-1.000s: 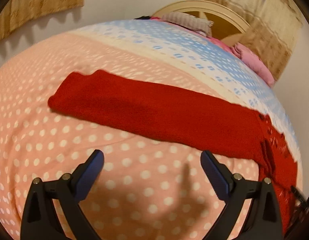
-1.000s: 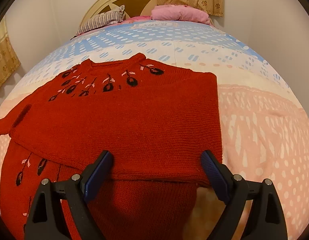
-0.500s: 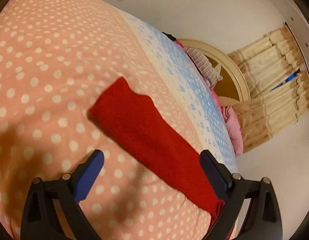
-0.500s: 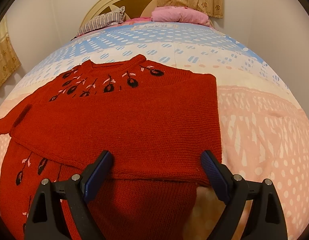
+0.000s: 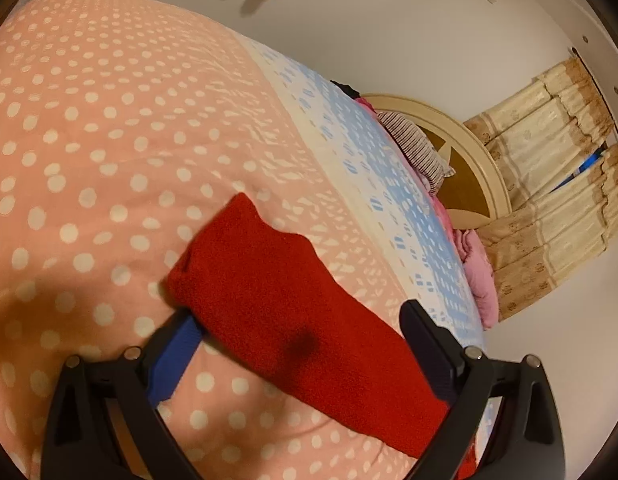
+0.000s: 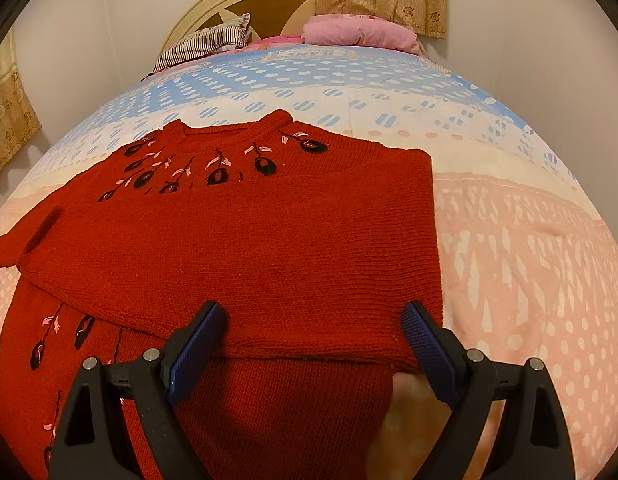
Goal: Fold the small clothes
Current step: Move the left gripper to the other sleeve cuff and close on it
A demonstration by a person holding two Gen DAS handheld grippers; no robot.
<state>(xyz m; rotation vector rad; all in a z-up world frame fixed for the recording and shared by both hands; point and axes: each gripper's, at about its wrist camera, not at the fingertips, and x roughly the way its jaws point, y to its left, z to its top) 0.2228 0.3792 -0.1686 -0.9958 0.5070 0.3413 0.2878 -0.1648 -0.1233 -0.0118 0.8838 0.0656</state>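
Observation:
A red knit sweater [image 6: 245, 248] with black embroidered flowers lies on the bed, one sleeve folded across its body. Its other sleeve [image 5: 293, 312] stretches out flat over the pink dotted bedspread in the left wrist view. My left gripper [image 5: 301, 344] is open, with the sleeve lying between its two fingers close to the cuff end. My right gripper [image 6: 313, 344] is open and hovers over the lower edge of the folded sleeve, holding nothing.
The bedspread [image 5: 89, 140] is pink with white dots and turns blue toward the headboard [image 6: 269, 4]. A striped pillow [image 6: 205, 44] and a pink pillow [image 6: 357, 32] lie at the head. Curtains [image 5: 549, 184] hang behind; walls are close on both sides.
My left gripper has turned and moved in on the outstretched sleeve, which now lies between its fingers. The right gripper and the sweater body have barely moved.

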